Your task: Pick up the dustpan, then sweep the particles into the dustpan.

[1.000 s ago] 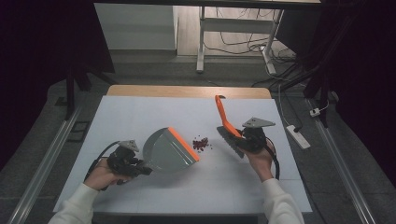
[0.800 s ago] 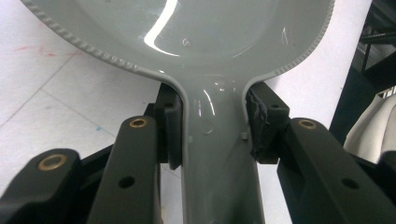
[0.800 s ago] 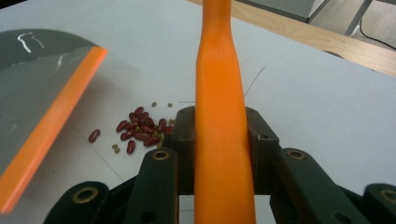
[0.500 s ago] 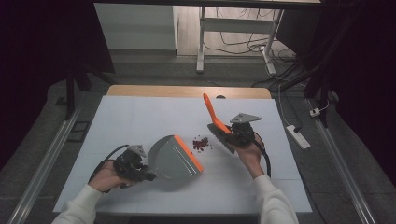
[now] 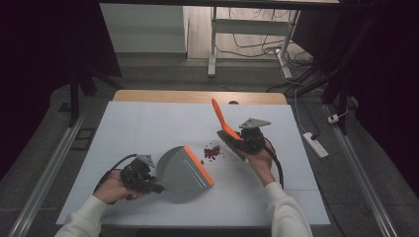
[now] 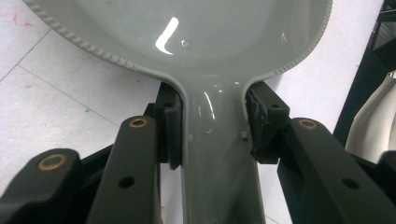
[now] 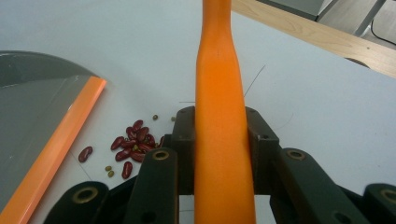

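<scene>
A grey dustpan [image 5: 182, 169] with an orange lip [image 5: 199, 165] lies on the white table, its lip facing right. My left gripper [image 5: 148, 183] is shut on the dustpan handle [image 6: 215, 154], jaws pressed to both sides. A small heap of red beans [image 5: 212, 151] with a few tiny green ones lies just right of the lip, also seen as beans [image 7: 133, 147] beside the orange lip [image 7: 56, 149]. My right gripper [image 5: 236, 139] is shut on an orange brush handle [image 7: 219, 121], which rises up and to the left; the brush head [image 5: 236, 147] rests right of the beans.
The table's wooden far edge [image 5: 197, 96] lies behind the white mat. A cable [image 5: 111, 170] trails from the left gripper, another cable [image 5: 277, 168] from the right one. A power strip [image 5: 316, 144] lies on the floor to the right.
The right gripper has carried the brush left and nearer, close to the beans. The left gripper has drawn the dustpan nearer and slightly right, its lip swinging toward the beans.
</scene>
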The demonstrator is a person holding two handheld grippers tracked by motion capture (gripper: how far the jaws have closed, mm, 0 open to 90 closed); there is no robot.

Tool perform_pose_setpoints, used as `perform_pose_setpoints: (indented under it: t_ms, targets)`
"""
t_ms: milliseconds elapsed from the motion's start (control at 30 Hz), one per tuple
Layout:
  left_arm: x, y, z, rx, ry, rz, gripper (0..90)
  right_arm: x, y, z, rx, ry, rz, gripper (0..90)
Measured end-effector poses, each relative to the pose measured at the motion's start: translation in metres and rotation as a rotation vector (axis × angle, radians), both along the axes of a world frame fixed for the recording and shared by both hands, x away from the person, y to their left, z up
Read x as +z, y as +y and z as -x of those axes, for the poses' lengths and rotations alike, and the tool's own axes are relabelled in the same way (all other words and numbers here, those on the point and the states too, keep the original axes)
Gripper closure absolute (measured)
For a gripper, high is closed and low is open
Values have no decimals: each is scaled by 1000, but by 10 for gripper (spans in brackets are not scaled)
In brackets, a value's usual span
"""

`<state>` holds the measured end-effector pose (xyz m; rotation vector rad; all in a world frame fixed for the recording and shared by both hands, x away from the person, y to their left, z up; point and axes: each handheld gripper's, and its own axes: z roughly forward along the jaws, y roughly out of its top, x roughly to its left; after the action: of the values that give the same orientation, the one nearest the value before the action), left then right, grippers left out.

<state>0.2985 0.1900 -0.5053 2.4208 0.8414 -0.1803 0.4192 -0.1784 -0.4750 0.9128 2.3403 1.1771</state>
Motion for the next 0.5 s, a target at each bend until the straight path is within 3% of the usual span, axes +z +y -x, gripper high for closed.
perform_pose_setpoints:
  t_ms: [500]
  targets:
    - [-2,-1,-2,1,5,-2,614,-3,15,-11,18,-6,22,701]
